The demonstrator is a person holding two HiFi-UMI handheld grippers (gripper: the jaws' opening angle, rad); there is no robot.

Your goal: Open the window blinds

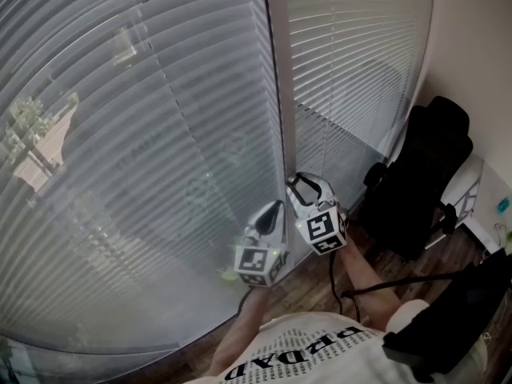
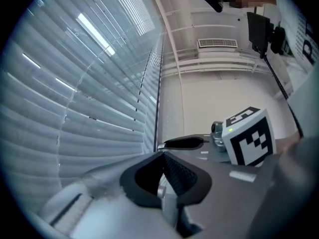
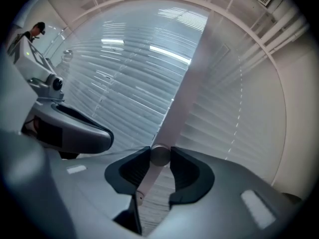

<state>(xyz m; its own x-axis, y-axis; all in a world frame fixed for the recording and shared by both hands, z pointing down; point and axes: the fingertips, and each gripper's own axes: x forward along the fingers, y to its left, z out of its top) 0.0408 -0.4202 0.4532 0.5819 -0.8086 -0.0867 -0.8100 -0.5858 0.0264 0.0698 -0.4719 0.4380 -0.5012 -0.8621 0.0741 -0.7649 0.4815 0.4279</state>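
Two claws: right gripper (image 3: 159,156) clamps the wand (image 3: 173,116) (head view hides it); left gripper (image 2: 162,154) pinched empty.

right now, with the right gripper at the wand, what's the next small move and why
Probably twist the wand with the right gripper, rolling it about the wand's length. Its jaws are closed on the wand, and the slats lie overlapped and nearly shut, with only a dim view outside, so a twist should tilt them open.
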